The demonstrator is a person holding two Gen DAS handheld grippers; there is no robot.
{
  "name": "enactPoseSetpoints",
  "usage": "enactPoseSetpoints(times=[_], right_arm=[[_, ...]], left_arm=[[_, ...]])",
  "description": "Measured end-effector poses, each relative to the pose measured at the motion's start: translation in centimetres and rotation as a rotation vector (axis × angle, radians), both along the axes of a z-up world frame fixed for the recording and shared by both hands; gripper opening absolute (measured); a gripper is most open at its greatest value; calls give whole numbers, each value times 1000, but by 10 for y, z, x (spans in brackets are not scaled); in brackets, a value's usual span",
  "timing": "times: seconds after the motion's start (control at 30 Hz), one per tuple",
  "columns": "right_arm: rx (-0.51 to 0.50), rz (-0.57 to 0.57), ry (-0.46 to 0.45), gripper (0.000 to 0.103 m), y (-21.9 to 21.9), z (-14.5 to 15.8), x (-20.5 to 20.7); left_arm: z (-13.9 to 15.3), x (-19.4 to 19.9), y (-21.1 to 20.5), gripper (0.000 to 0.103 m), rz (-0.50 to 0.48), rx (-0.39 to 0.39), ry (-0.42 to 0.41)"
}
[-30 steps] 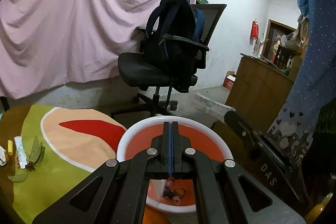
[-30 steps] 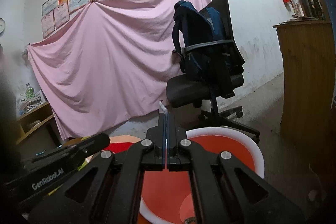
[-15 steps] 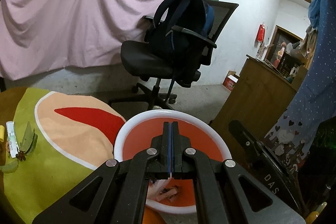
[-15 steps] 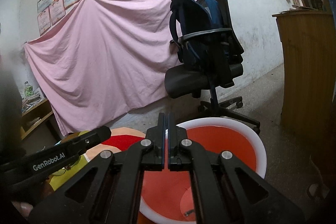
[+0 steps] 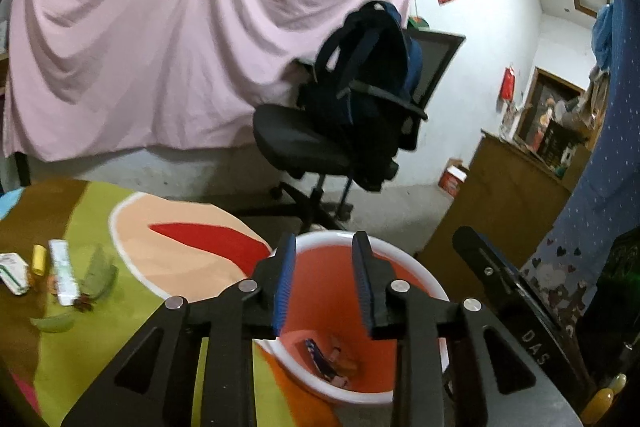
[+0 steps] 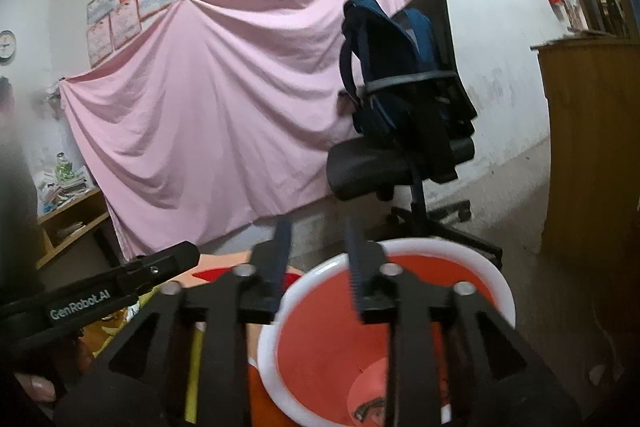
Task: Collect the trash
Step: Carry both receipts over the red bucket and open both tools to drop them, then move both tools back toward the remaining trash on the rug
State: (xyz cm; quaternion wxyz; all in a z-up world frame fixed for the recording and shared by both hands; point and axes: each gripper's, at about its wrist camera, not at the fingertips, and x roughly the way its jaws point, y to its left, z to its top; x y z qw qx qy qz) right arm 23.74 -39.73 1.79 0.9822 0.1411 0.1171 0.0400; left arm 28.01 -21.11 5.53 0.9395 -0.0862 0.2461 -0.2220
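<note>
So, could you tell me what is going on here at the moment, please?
A person is collecting trash with two handheld grippers. Both the left gripper and the right gripper hang open and empty over the red plastic bin with a white rim, which already holds some scraps. More litter, wrappers and green peels, remains on the colourful tablecloth.
</note>
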Motion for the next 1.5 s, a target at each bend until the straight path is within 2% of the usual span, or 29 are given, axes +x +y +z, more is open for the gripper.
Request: enactPoseSetpoints(times=[0.07,0.17,0.27,0.3,0.33,0.37,0.43,0.47,0.57,0.7,0.93,1.13,1.23,1.33,1.5], right_arm=[[-7,10,-26,66,5,5,-4],[-12,22,-65,76,14,11,-9],[-11,35,-107,92,24,16,-14],[-11,42,-127,100,29,17,-16],[-7,49,-143,103,33,18,-17],[-3,55,-154,103,35,18,-18],[15,76,-185,103,43,19,-20],[21,87,-201,103,47,19,-21],[24,121,-254,103,63,22,-27],[10,183,-288,103,85,23,-31],[-13,266,-290,103,124,17,-31],[-75,305,-294,103,153,13,-25],[-113,317,-284,103,165,10,-15],[-164,331,-257,103,181,5,-2],[-261,345,-148,103,211,-7,26]], left_arm=[[4,-5,9,26,22,3,-18],[10,-17,28,38,60,4,-57],[15,-31,51,47,109,-1,-93],[17,-36,60,53,130,-2,-102],[18,-41,68,61,154,-4,-112],[19,-44,76,66,175,-6,-122],[20,-52,91,96,216,-7,-143],[20,-56,97,100,235,-10,-153],[17,-70,121,101,298,-24,-189],[13,-84,142,101,363,11,-223],[1,-103,173,101,430,51,-283],[-10,-109,204,101,478,94,-326],[-19,-104,222,101,493,96,-310],[-29,-96,241,101,514,72,-257],[-39,-82,262,101,595,25,-174]])
